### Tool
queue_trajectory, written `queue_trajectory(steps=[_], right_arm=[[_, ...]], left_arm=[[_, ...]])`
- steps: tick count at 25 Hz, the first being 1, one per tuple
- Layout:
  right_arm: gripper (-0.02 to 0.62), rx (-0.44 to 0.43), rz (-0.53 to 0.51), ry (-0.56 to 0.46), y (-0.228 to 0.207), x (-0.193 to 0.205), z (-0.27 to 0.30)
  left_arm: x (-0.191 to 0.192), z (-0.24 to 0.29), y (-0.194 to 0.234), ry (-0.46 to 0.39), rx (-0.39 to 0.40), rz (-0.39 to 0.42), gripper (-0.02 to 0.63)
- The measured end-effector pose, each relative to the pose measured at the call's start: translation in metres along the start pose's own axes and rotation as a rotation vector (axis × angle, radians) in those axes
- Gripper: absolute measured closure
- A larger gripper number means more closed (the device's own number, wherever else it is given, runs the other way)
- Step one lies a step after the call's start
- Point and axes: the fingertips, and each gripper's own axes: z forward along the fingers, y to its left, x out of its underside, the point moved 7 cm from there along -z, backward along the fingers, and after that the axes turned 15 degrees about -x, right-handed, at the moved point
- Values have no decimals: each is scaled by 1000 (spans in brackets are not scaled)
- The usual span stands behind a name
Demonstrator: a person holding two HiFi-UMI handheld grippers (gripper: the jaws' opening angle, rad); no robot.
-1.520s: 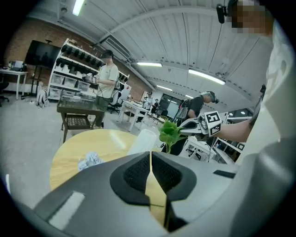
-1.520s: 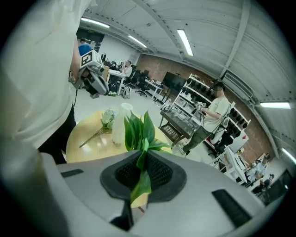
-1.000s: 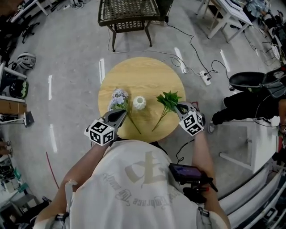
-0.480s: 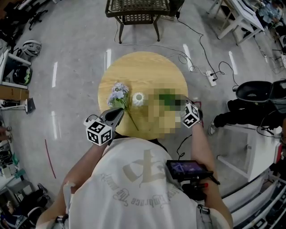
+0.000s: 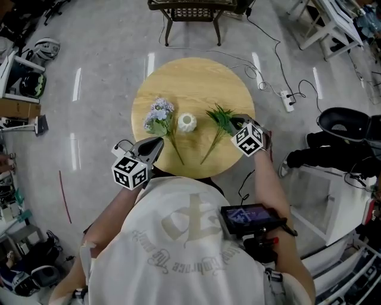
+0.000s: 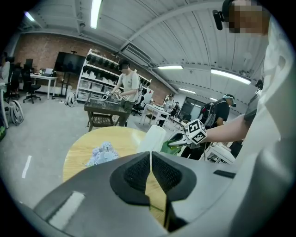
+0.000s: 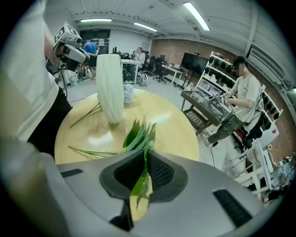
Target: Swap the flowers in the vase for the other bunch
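Observation:
On the round wooden table (image 5: 196,77) an upright white vase (image 5: 187,123) stands with nothing showing in it. A pale purple flower bunch (image 5: 158,115) lies left of it, stem toward me. A green leafy bunch (image 5: 219,117) lies to its right. My right gripper (image 5: 236,124) is shut on the green leaves (image 7: 141,134); they pass between its jaws (image 7: 144,159). My left gripper (image 5: 156,143) hovers at the near left table edge, shut (image 6: 150,159) and holding nothing. The vase (image 6: 152,138) and purple flowers (image 6: 102,153) lie ahead of it.
A wicker chair (image 5: 191,8) stands beyond the table. Cables and a power strip (image 5: 288,101) lie on the floor at the right, next to a black chair (image 5: 345,123). A person (image 7: 241,99) stands at a metal workbench behind the table.
My right gripper has sunk toward the table with the green leaves at its tips. The left gripper has hardly moved. The head view has shifted.

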Motion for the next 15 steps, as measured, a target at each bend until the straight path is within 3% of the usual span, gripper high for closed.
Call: queue_trajectory(steps=[9, 15], right_arm=[[578, -18, 5, 28, -3, -10, 16], [578, -26, 30, -7, -8, -16, 21]], left_arm=[[-4, -5, 4, -12, -27, -15, 590], [-1, -3, 8, 0, -37, -13, 591]])
